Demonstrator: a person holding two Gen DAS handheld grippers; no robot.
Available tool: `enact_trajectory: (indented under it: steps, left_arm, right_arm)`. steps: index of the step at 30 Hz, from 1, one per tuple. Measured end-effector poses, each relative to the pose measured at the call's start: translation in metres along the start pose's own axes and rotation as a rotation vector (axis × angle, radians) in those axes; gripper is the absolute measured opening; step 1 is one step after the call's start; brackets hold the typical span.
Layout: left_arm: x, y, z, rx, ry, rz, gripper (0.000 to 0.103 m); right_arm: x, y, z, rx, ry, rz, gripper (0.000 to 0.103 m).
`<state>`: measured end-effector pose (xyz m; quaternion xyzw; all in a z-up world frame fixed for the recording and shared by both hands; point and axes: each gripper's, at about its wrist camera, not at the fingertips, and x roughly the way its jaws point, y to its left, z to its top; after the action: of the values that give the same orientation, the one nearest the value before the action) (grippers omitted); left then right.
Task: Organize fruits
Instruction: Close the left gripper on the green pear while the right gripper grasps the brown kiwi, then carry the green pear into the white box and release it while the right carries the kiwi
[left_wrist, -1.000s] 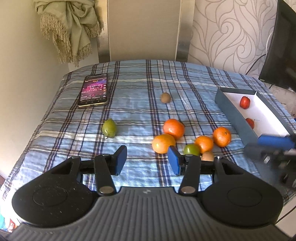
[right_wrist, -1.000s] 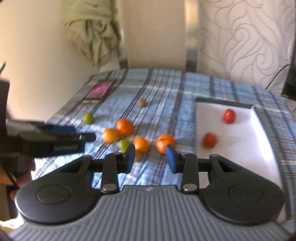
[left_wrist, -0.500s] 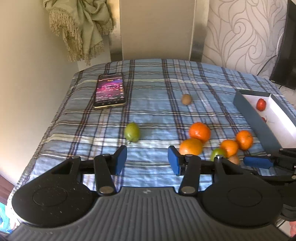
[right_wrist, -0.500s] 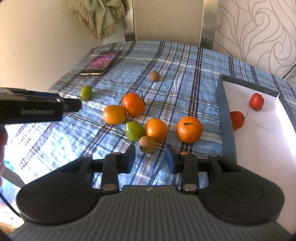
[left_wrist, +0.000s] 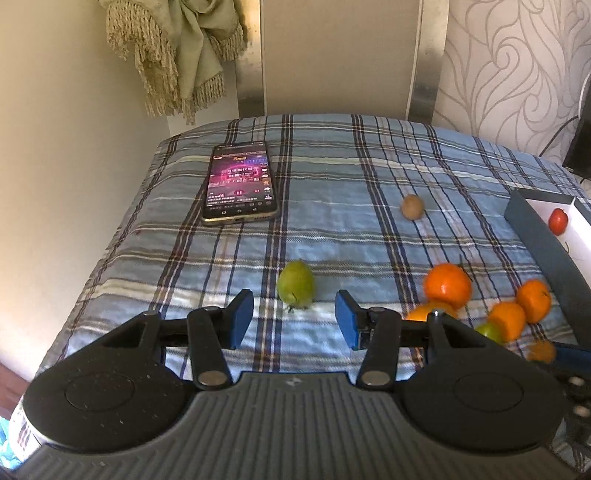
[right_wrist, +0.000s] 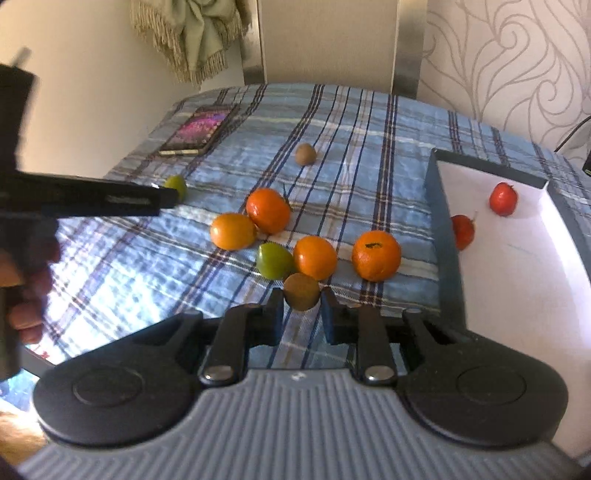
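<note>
My left gripper (left_wrist: 294, 325) is open, its jaws either side of a green pear-like fruit (left_wrist: 296, 283) that lies just beyond them on the plaid cloth. My right gripper (right_wrist: 302, 316) is open, with a brown kiwi (right_wrist: 301, 291) between its fingertips; I cannot tell if the pads touch it. Several oranges (right_wrist: 376, 255) and a green fruit (right_wrist: 274, 260) lie around the kiwi. A second kiwi (right_wrist: 305, 154) lies farther back. Two red fruits (right_wrist: 502, 198) lie in the white-lined box (right_wrist: 440, 206) on the right.
A lit phone (left_wrist: 240, 186) lies at the back left of the plaid-covered table (left_wrist: 332, 166). A fringed cloth (left_wrist: 177, 44) hangs on the wall behind. The left gripper's arm (right_wrist: 85, 201) crosses the left of the right wrist view.
My left gripper has swung left and now frames the green pear-like fruit. My right gripper has moved down and forward until the brown kiwi sits between its fingertips.
</note>
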<state>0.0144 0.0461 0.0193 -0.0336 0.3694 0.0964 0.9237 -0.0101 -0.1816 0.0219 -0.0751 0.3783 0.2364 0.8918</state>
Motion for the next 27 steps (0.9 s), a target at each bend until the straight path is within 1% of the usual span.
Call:
enact_trajectory:
  steps: [7,13,18,24,27]
  left_arm:
    - [0.022,0.001,0.007,-0.004,0.005,-0.011,0.055]
    - [0.033,0.000,0.006,-0.004,0.018,-0.030,0.055]
    - [0.037,0.000,0.002,0.000,0.009,-0.040,0.053]
    - [0.038,0.000,0.001,0.010,-0.007,-0.044,0.041]
    - [0.038,0.000,0.002,0.012,-0.014,-0.042,0.031]
  right_arm:
    - [-0.031,0.008,0.004,0.002,-0.045,0.004,0.024]
    - [-0.045,0.014,0.004,-0.014,-0.070,-0.014,0.024]
    - [-0.051,0.013,0.003,-0.005,-0.081,-0.033,0.024]
    - [-0.058,0.012,0.003,0.011,-0.101,-0.048,0.024]
    - [-0.061,0.011,0.003,0.015,-0.110,-0.051,0.024]
